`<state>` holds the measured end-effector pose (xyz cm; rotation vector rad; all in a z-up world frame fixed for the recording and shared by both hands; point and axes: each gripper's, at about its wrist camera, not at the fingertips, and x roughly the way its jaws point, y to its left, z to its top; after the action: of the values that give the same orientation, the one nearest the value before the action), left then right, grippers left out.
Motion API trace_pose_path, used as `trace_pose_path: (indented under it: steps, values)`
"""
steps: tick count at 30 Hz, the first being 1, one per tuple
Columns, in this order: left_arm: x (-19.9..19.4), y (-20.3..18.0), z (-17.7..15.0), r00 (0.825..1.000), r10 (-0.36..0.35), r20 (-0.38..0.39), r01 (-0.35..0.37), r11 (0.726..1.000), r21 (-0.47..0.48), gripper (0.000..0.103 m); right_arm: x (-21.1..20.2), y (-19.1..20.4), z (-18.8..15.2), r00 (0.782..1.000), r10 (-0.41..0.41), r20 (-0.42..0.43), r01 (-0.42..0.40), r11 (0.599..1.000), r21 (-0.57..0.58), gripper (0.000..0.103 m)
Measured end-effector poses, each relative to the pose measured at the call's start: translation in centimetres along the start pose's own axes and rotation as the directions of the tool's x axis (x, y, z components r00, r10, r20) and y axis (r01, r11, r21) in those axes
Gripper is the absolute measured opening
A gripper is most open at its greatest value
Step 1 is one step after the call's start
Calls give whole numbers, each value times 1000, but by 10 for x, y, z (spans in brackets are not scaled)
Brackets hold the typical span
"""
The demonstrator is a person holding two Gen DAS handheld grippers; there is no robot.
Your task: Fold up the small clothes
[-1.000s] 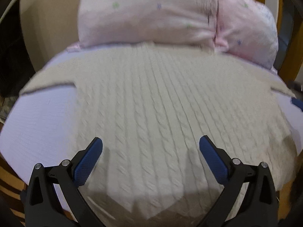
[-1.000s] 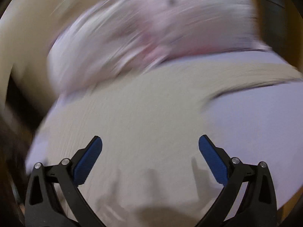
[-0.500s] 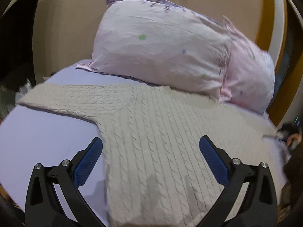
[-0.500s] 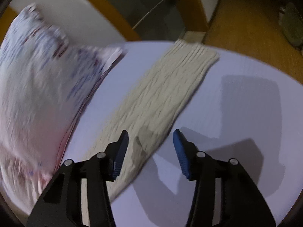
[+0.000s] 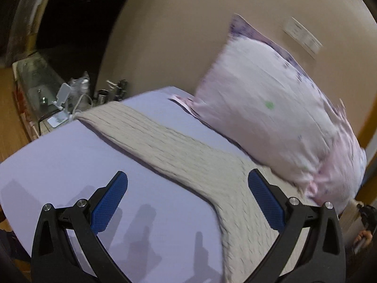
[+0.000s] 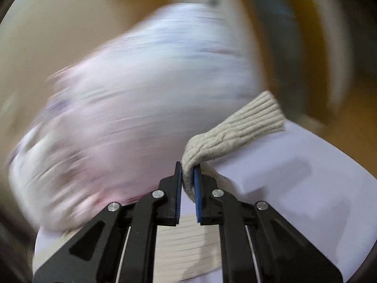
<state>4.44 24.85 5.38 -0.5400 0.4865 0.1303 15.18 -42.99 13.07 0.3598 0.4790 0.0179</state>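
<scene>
A cream cable-knit sweater (image 5: 188, 162) lies flat on the lavender bed sheet (image 5: 70, 160). Its left sleeve stretches toward the bed's far left corner. My left gripper (image 5: 186, 202) is open and empty above the sheet, near where that sleeve joins the body. My right gripper (image 6: 187, 179) is shut on the right sleeve (image 6: 235, 129) near its ribbed cuff and lifts it off the sheet (image 6: 306, 169). The right wrist view is blurred by motion.
A pink pillow (image 5: 271, 118) leans on the beige wall at the head of the bed, touching the sweater's top edge; it also shows in the right wrist view (image 6: 129, 118). A cluttered bedside stand (image 5: 70, 99) is beyond the bed's left corner. Wooden floor (image 6: 348, 108) lies right of the bed.
My left gripper has swung left from the sweater's body to its left sleeve, staying open. My right gripper has closed on the right sleeve and raised it.
</scene>
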Motion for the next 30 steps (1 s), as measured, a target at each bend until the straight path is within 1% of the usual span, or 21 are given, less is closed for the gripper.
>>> trace_pose_path:
  steps: [1, 2, 3, 4, 5, 9, 10, 11, 12, 13, 15, 16, 17, 19, 22, 23, 24, 26, 27, 28, 30]
  values:
    - [2, 4, 4, 1000, 2, 5, -2, 1000, -13, 102, 2, 38, -7, 997, 74, -26, -76, 995, -60, 9]
    - [4, 8, 8, 1000, 5, 6, -5, 1000, -26, 102, 7, 84, -21, 984, 164, -74, -172, 977, -126, 9]
    - [7, 11, 12, 1000, 8, 8, -7, 999, -39, 102, 12, 112, -33, 971, 213, -111, -230, 960, -163, 9]
    - [10, 14, 16, 1000, 16, 7, -15, 998, -62, 102, 15, 146, -50, 951, 262, -165, -293, 935, -202, 10]
    - [14, 18, 20, 1000, 26, 5, -25, 997, -79, 102, 26, 186, -76, 916, 306, -258, -369, 896, -248, 10]
    - [33, 38, 34, 997, 77, -10, -78, 986, -150, 102, 41, 266, -159, 785, 313, -534, -532, 783, -323, 33]
    - [40, 46, 38, 996, 86, -21, -88, 981, -173, 102, 34, 268, -166, 780, 317, -539, -542, 773, -331, 41]
    - [45, 52, 40, 995, 90, -32, -94, 977, -190, 102, 26, 267, -168, 787, 320, -528, -540, 771, -337, 48]
    - [49, 58, 43, 995, 93, -47, -101, 972, -211, 102, 16, 257, -162, 806, 323, -497, -524, 779, -343, 62]
    - [55, 67, 46, 994, 93, -66, -106, 965, -239, 102, 14, 249, -154, 822, 321, -470, -505, 792, -344, 71]
    - [64, 81, 49, 991, 95, -89, -117, 950, -291, 101, 9, 221, -136, 857, 305, -417, -453, 831, -323, 74]
    - [69, 90, 50, 990, 93, -107, -124, 936, -330, 99, 17, 210, -126, 865, 295, -406, -433, 848, -307, 75]
    - [72, 97, 51, 991, 80, -105, -113, 926, -361, 97, 2, 193, -123, 875, 285, -391, -410, 866, -287, 76]
    - [75, 105, 57, 992, 81, -96, -113, 914, -390, 87, 3, 161, -112, 893, 258, -368, -361, 899, -247, 77]
    - [82, 120, 65, 993, 71, -98, -107, 894, -436, 66, 12, 140, -103, 905, 233, -355, -317, 927, -201, 78]
    - [85, 124, 67, 992, 71, -104, -111, 886, -451, 54, 9, 131, -105, 907, 233, -350, -311, 932, -186, 78]
    - [89, 130, 69, 991, 70, -113, -115, 875, -470, 34, 12, 125, -104, 909, 233, -346, -306, 937, -172, 78]
    - [96, 140, 73, 980, 111, -164, -179, 854, -489, 10, 14, 118, -105, 911, 234, -339, -300, 941, -157, 78]
    - [97, 137, 76, 977, 126, -171, -194, 856, -479, 8, 13, 114, -104, 913, 234, -335, -298, 942, -153, 78]
    - [95, 123, 84, 973, 164, -164, -220, 877, -427, 8, 12, 112, -104, 915, 233, -330, -296, 943, -153, 78]
    - [90, 75, 100, 976, 194, -102, -214, 942, -259, 6, 11, 108, -103, 921, 229, -316, -290, 943, -161, 78]
